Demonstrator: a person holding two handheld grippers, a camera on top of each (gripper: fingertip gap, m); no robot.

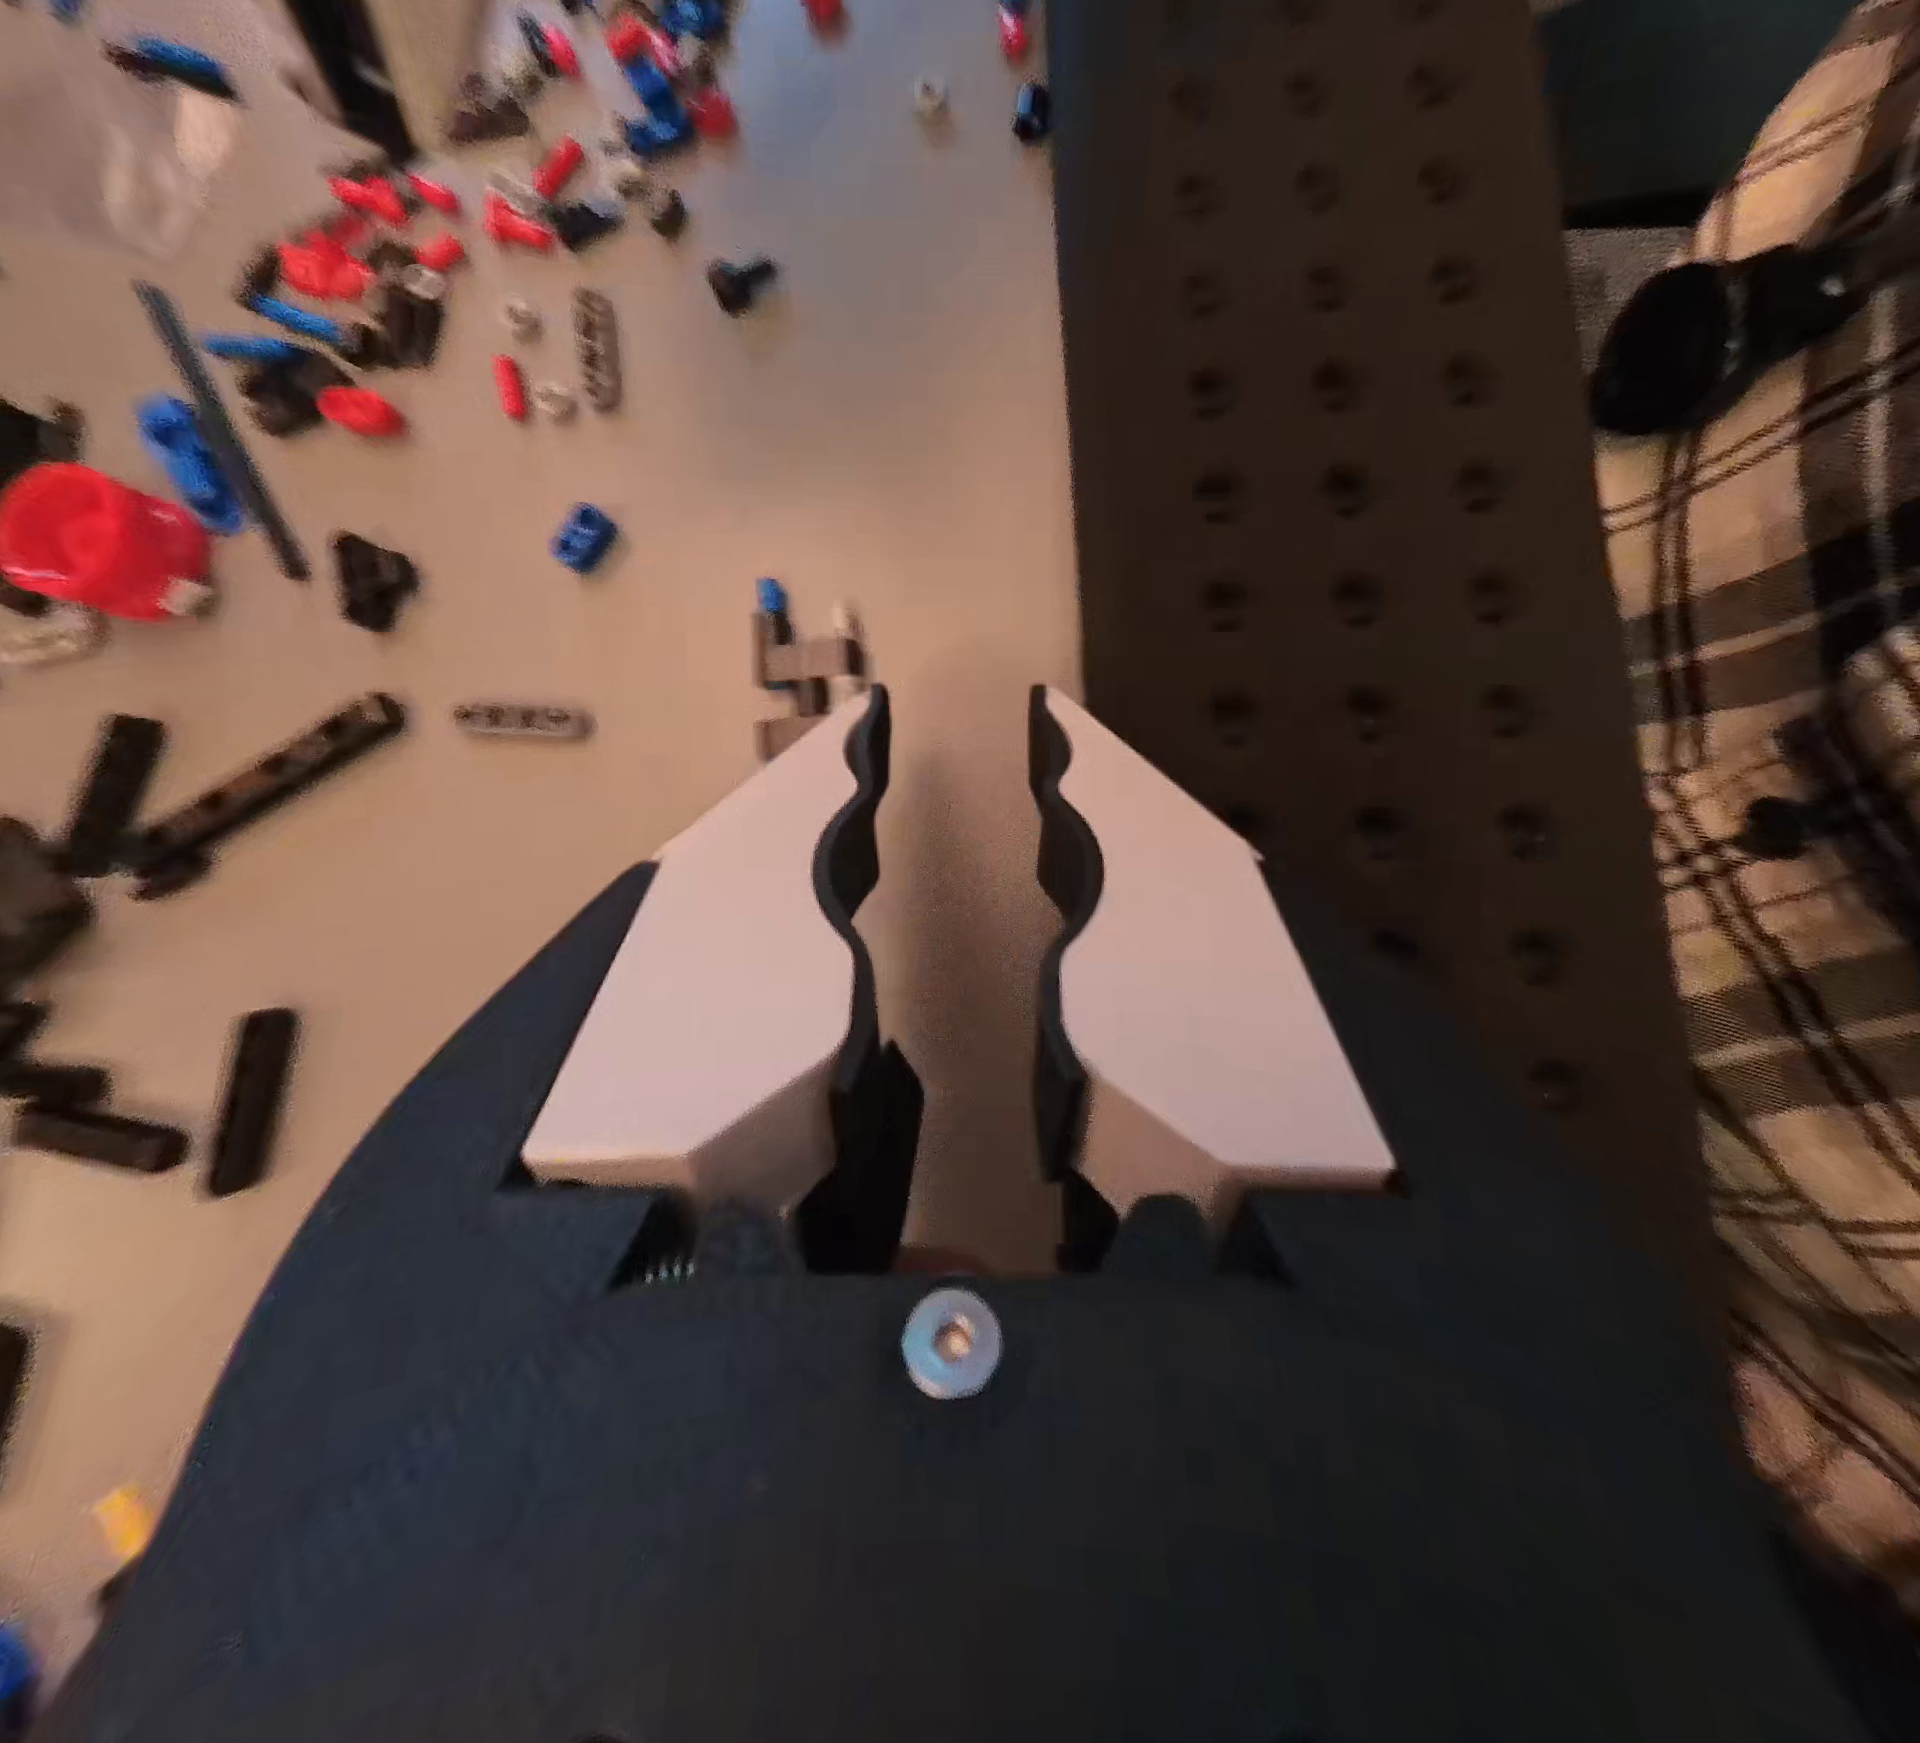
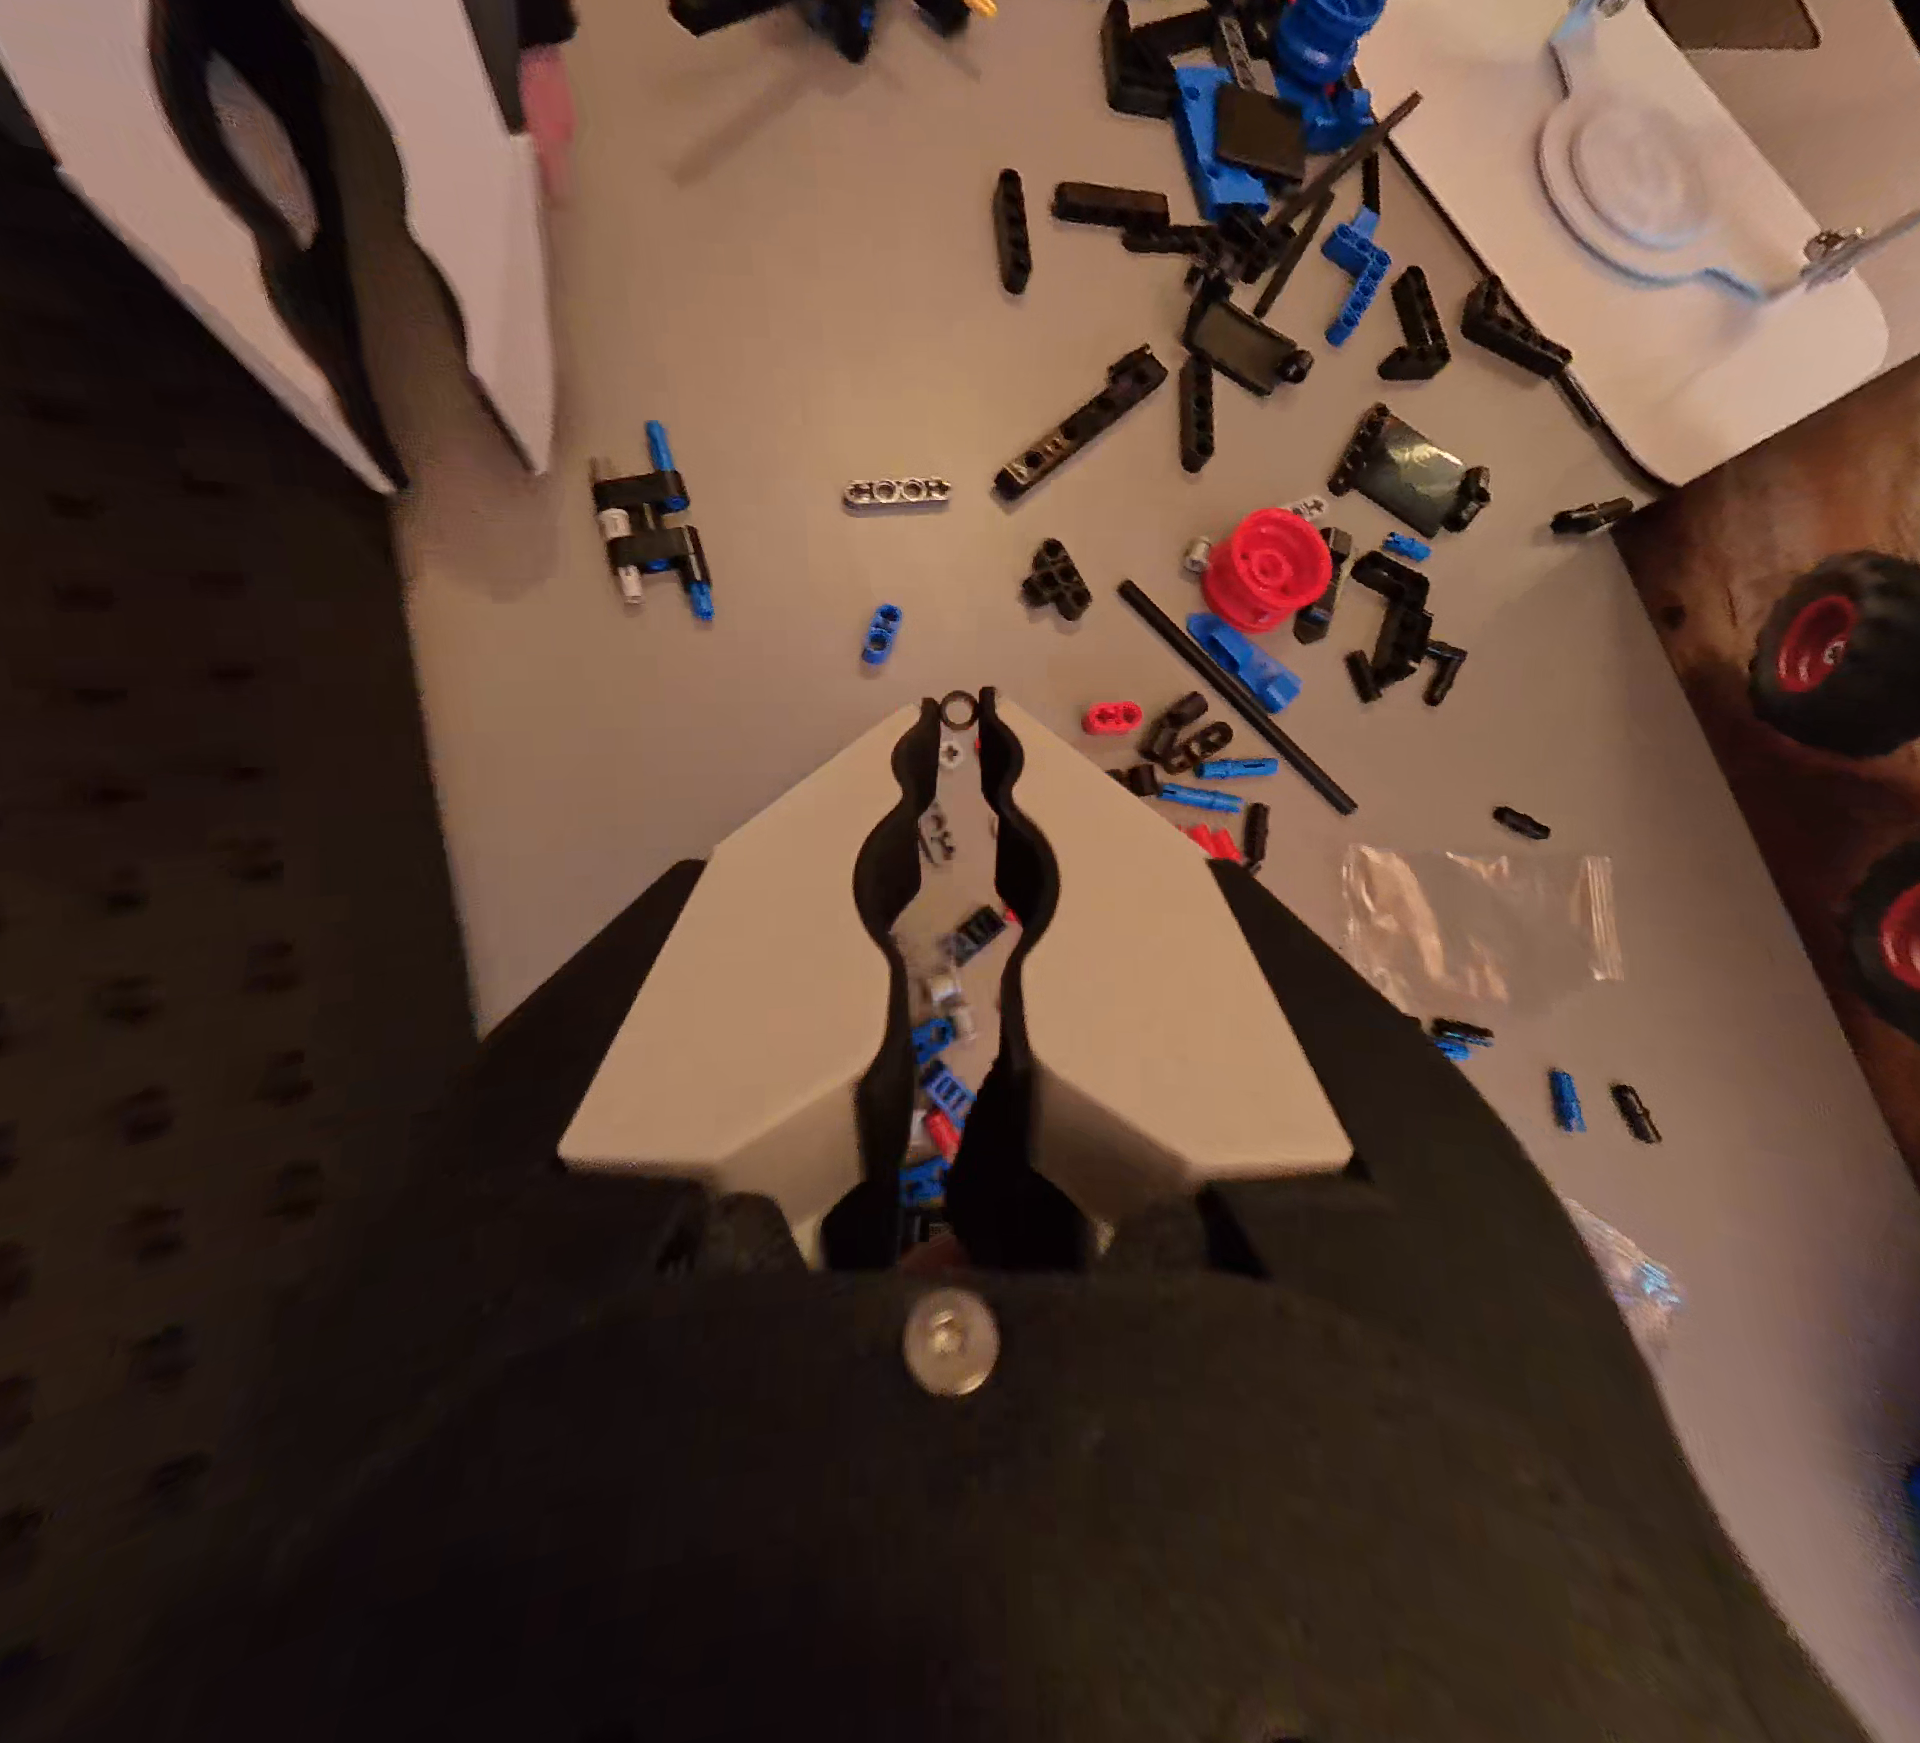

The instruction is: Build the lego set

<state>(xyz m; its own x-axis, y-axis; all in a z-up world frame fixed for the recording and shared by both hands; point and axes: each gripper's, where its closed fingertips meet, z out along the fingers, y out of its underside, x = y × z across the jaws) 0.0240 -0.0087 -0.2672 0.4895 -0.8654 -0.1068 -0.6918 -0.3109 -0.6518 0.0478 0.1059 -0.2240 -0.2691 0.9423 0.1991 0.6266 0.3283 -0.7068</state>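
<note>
A small black ring (image 2: 958, 709) is pinched at the right claw (image 2: 958, 712) tips; it may slip. The left claw (image 1: 958, 706) is spread, empty, over the worktop (image 1: 914, 343).

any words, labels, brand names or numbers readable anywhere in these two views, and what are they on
None: no writing can be read in either view.
Lego pieces: no print showing.
Clear plastic bag: no label visible.
White stand base: a round embossed disc, no legible text.
Left tongs and right tongs: plain, unmarked.
Left wrist view is motion-blurred, so small marks there could not be read anyway.
</note>
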